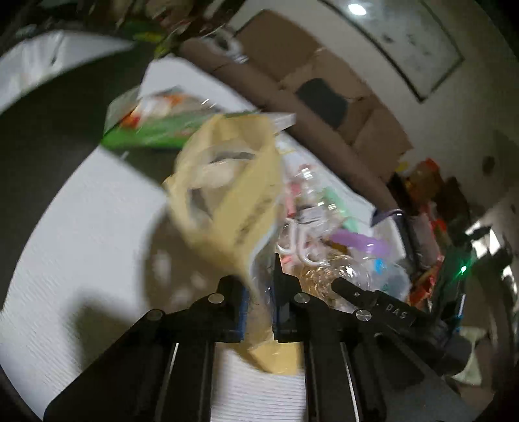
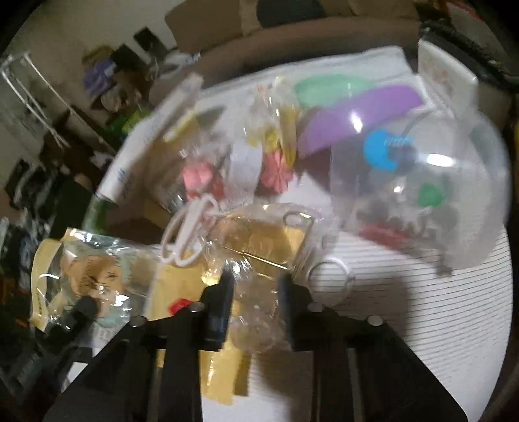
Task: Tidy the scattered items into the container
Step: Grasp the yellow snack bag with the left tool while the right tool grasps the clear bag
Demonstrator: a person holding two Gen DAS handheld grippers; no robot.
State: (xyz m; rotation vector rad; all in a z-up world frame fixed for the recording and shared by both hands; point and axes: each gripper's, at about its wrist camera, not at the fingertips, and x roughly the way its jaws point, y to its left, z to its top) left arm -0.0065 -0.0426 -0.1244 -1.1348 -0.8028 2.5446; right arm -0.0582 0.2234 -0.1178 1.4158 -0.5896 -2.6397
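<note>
Both cameras ride just behind their fingers, tilted down at the white bench (image 1: 81,227) from close range. The left one looks across it toward a sofa (image 1: 324,97) by the wall; the right one faces the same heap of clear packets (image 2: 259,233), which both views share.

Dim indoor light in both fisheye views, edges curved and dark. Heavy motion blur throughout. A ceiling lamp (image 1: 356,9) glares; dark shadows lie across the white tabletop (image 1: 81,227).
</note>
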